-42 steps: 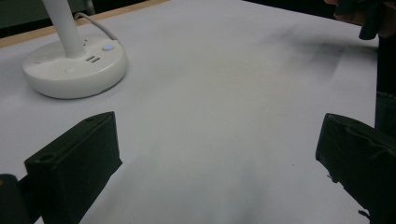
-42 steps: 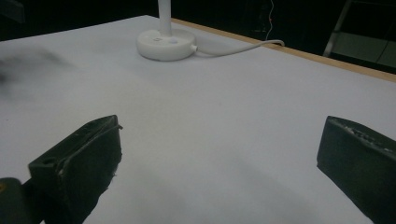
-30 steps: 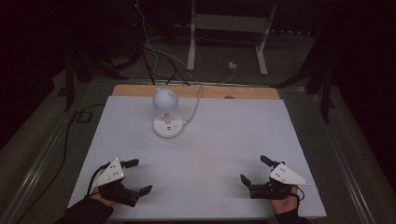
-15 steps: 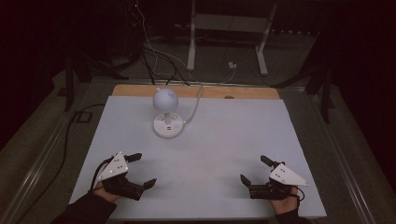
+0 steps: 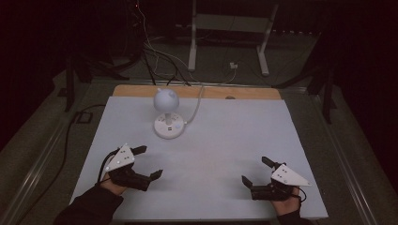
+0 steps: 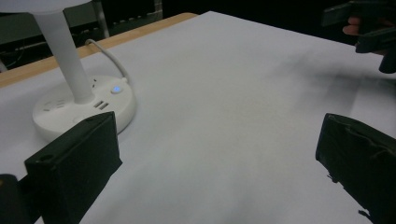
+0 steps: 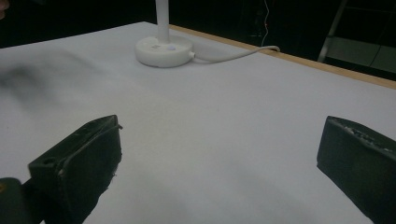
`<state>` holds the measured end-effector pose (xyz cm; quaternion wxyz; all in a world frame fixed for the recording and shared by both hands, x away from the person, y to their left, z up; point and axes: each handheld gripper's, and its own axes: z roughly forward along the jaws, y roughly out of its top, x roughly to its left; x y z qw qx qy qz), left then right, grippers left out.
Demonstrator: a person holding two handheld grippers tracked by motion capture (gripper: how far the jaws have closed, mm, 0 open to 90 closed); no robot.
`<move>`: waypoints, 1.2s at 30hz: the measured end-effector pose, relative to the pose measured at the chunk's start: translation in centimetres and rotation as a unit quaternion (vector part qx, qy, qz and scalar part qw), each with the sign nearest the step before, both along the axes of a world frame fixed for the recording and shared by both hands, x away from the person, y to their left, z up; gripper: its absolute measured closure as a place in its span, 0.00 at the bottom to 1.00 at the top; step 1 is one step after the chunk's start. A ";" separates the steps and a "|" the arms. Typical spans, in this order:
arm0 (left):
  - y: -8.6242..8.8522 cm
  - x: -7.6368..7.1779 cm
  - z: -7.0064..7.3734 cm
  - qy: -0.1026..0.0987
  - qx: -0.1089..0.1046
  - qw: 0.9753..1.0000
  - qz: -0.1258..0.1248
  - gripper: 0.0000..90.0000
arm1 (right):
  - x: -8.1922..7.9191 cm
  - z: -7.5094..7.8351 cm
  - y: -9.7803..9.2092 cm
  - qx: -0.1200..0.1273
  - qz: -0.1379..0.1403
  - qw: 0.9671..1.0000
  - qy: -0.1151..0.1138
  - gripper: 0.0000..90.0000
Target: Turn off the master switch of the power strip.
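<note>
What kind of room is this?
Probably a lab or workshop: a white-topped table carries a desk lamp, loose cables trail on the dark floor, and a metal stand waits behind.

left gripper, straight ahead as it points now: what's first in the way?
Probably the lamp base. The left gripper is open, and in the left gripper view the base sits just beyond one of its fingers, off to one side. Depth is unclear, so it might skim past over bare table.
</note>
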<state>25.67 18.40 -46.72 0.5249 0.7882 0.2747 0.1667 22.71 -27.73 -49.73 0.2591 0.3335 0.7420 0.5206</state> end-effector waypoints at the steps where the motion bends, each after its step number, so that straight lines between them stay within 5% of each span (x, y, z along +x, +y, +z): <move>1: -0.1 0.1 0.1 0.001 0.001 1.000 0.000 0.00 | 0.0 0.0 0.0 -0.001 0.000 1.000 0.000 0.00; 36: -5.3 4.5 0.4 -0.001 0.022 0.999 0.033 0.00 | 0.1 0.0 -0.2 0.012 0.004 1.000 0.007 0.00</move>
